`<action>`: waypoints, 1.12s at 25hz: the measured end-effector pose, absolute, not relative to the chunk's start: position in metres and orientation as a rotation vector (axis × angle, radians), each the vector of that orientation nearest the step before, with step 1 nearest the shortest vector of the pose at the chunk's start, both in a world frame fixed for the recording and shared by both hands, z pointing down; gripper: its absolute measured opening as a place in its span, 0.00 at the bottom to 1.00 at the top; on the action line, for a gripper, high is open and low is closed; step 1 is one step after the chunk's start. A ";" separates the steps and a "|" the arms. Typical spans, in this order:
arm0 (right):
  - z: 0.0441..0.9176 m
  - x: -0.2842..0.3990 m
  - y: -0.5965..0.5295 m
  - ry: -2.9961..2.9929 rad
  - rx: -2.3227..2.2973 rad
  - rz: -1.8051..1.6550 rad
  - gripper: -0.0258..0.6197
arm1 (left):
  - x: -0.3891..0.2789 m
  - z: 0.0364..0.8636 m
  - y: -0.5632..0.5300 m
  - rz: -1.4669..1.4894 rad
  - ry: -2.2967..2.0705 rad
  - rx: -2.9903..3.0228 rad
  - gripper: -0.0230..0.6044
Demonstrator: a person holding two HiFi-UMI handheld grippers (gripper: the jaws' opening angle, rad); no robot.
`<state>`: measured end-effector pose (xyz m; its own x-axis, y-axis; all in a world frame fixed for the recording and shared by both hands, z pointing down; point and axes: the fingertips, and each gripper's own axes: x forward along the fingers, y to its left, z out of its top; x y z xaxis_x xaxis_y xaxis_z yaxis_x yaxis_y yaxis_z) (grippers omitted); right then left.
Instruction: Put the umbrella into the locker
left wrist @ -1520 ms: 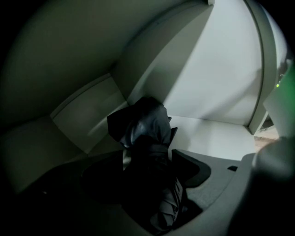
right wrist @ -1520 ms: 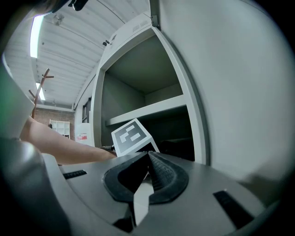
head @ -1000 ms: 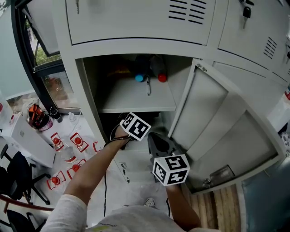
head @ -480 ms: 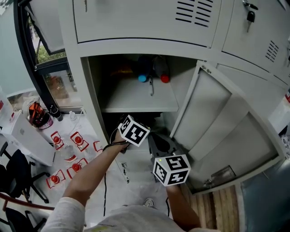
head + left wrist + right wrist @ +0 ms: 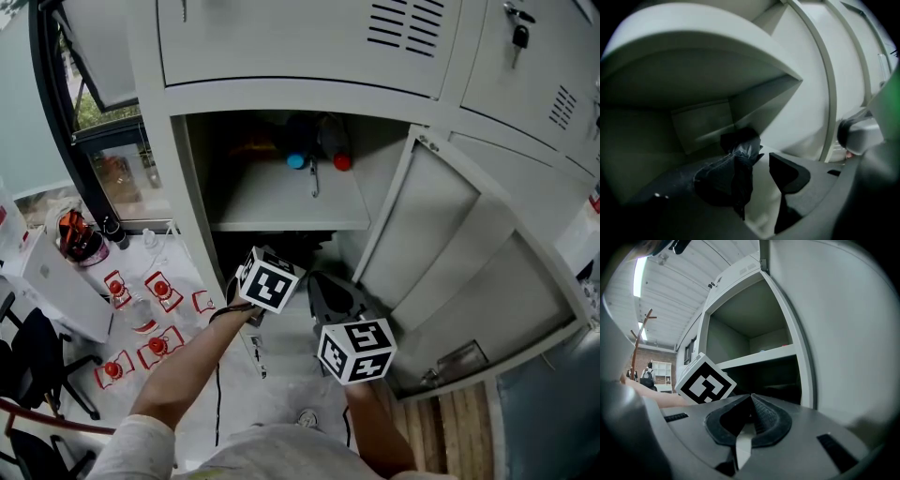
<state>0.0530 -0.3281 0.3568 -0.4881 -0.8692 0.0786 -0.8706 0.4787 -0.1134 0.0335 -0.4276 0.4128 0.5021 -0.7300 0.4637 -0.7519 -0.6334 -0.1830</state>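
Black folded fabric umbrella (image 5: 733,171) lies in the grey metal locker (image 5: 178,234), in the dark compartment under the shelf (image 5: 281,202), long axis running inward from the left gripper (image 5: 757,176). That gripper's fingers stand apart and have just been closing. The umbrella lies just left of the right-hand finger, pale metal showing between; contact on the other side cannot be told. The right gripper (image 5: 751,401), fingers together and empty, hangs outside below the shelf, so the left is nearer.
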 end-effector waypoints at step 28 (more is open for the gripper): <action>0.347 0.050 -0.315 -2.719 1.571 0.104 0.04 | 0.004 0.374 -0.352 0.225 -1.405 2.681 0.10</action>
<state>0.0500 -0.3155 0.3465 -0.5000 -0.8654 0.0332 -0.8654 0.4978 -0.0575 0.0036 -0.3520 0.3736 0.5616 -0.8076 0.1798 -0.8234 -0.5668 0.0257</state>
